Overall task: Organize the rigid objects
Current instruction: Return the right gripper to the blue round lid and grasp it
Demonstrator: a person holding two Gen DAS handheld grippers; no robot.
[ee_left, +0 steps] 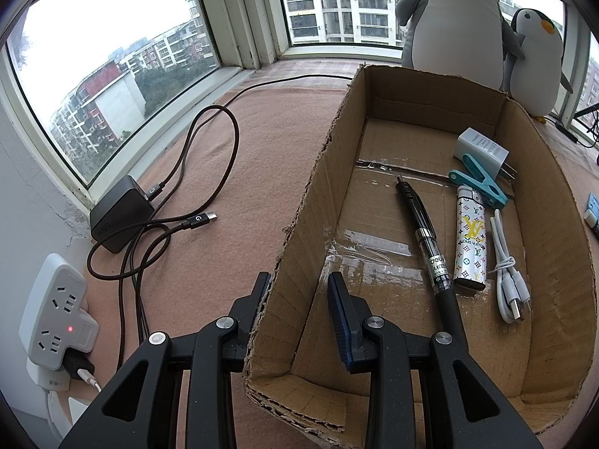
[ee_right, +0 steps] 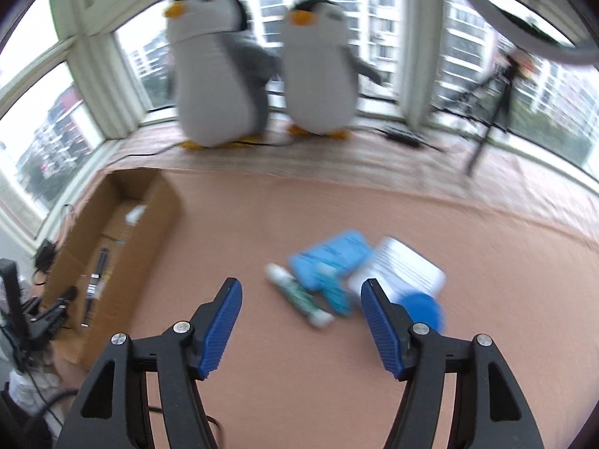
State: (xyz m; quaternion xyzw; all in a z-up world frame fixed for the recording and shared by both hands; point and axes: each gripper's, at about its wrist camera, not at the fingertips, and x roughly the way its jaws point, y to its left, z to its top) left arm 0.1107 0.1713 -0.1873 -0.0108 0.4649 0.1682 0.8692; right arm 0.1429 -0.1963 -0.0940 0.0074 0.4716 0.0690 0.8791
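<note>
The right gripper (ee_right: 301, 321) hangs over the pink cloth (ee_right: 262, 217) with its blue pads spread and nothing between them. The loose pile lies just ahead, from about twelve to one o'clock of the jaws. Nearest is a white-capped tube with a green label (ee_right: 297, 297); its long axis runs from ten o'clock to four o'clock, so it crosses the gap at a slant. Touching it at one o'clock is a blue packet (ee_right: 329, 258), then a white labelled container (ee_right: 402, 267) with a blue round lid (ee_right: 421, 308) tucked behind the right pad. All of this is motion-blurred — finer names cannot be read. The right hand is clearly the nearer one; a roll of the wrist would probably be needed to square the pads across the tube.

The left gripper (ee_left: 299, 292) is pinching the left wall of the cardboard box (ee_left: 325, 172), one pad outside and one inside — steadying it, by the look. From the right wrist the box sits at nine to ten o'clock.

Inside the box:
- a black pen (ee_left: 426, 239), lengthwise
- a patterned lighter (ee_left: 470, 239), beside it
- a coiled white cable (ee_left: 505, 273)
- a teal clothes peg (ee_left: 479, 183)
- a white plug adapter (ee_left: 481, 149) at the far end
</note>
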